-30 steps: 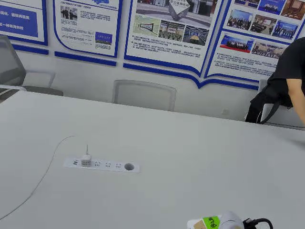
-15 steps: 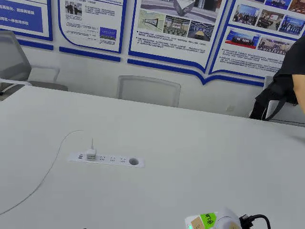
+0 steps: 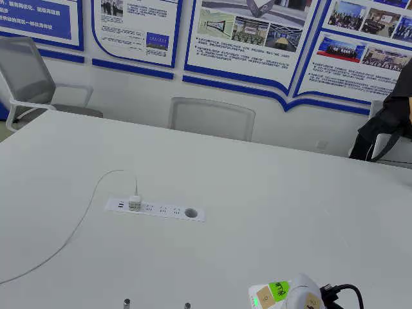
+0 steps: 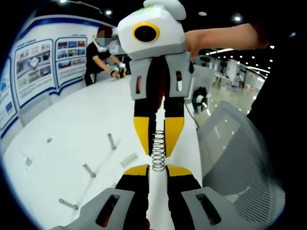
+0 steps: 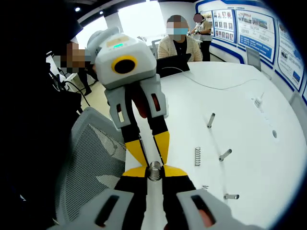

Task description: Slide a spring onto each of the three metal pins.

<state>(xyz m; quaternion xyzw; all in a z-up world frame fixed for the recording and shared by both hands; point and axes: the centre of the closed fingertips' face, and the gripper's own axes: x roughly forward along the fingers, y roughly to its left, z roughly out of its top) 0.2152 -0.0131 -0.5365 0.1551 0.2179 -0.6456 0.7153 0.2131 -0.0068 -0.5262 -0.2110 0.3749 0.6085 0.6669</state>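
Fingers of the left gripper (image 4: 159,170) are drawn in narrow on one end of the spring (image 4: 158,148), and those of the right gripper (image 5: 154,171) are drawn in just as narrow on its other end. The two grippers face each other nose to nose with the spring spanning the gap. We cannot tell which pair bears the load.

The spring's long axis runs along the line from one gripper to the other, over the near edge of the worktop (image 4: 72,120). The three pins (image 4: 88,169) stand on the worktop off to one side of that line, well apart from both sets of fingers. They appear to the left in the left gripper view and to the right in the right gripper view. We judge the coming move turns on this: the spring's bore points across at the other gripper, not down at a pin, so one end must be let go and the axis tipped over a pin's top. Neither gripper looks clearly nearer the pins.

A second spring (image 4: 128,159) lies flat on the worktop between the fingers and the pins. A mesh chair (image 4: 240,153) sits beyond the edge.

The left gripper view gives the spring side-on with its coils countable, while the right gripper view gives it nearly end-on as a ring. The head view catches two pin tops at its lower edge.
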